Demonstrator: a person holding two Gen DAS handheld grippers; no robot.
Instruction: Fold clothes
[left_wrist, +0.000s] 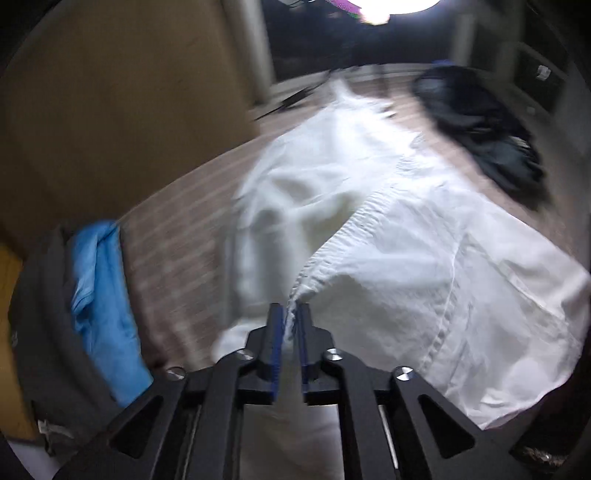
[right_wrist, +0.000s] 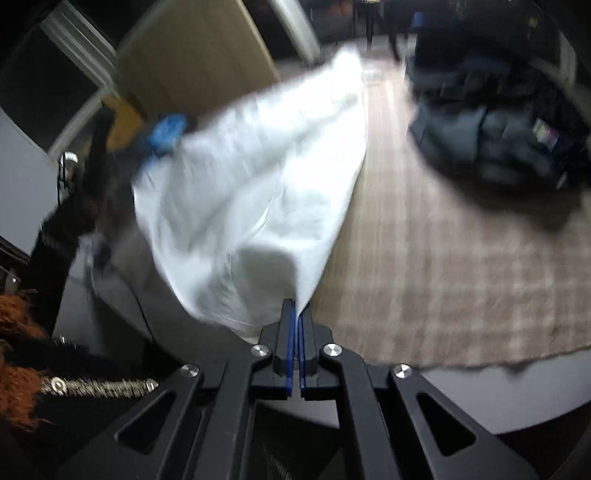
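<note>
Left hand-held gripper (left_wrist: 293, 312) narrowly parted, blue pads either side of a bunched edge of white garment (left_wrist: 388, 229), fabric between the pads but contact not certain through the blur. Right hand-held gripper (right_wrist: 297, 308) closed tight on another edge of the same white garment (right_wrist: 251, 177), cloth rising taut from the blue pads. Garment stretched between the two grips, far end trailing across a striped beige rug (left_wrist: 177, 236) on the floor; a gathered seam or waistband running diagonally across the left view. Blue cloth (left_wrist: 99, 295) folded against grey fabric at the left edge of the left view, just beside the rug; seen again as a small blue patch (right_wrist: 166, 129) beyond the garment in the right view. Dark heap of clothes or a bag (right_wrist: 491, 136) on the rug to the right, well apart from the white garment, with a small light label (right_wrist: 545, 133) too blurred to read. Bare rug (right_wrist: 424, 277) between garment and dark heap, rug's near edge frayed against dark floor. Tan panel (left_wrist: 122, 103) at the left
</note>
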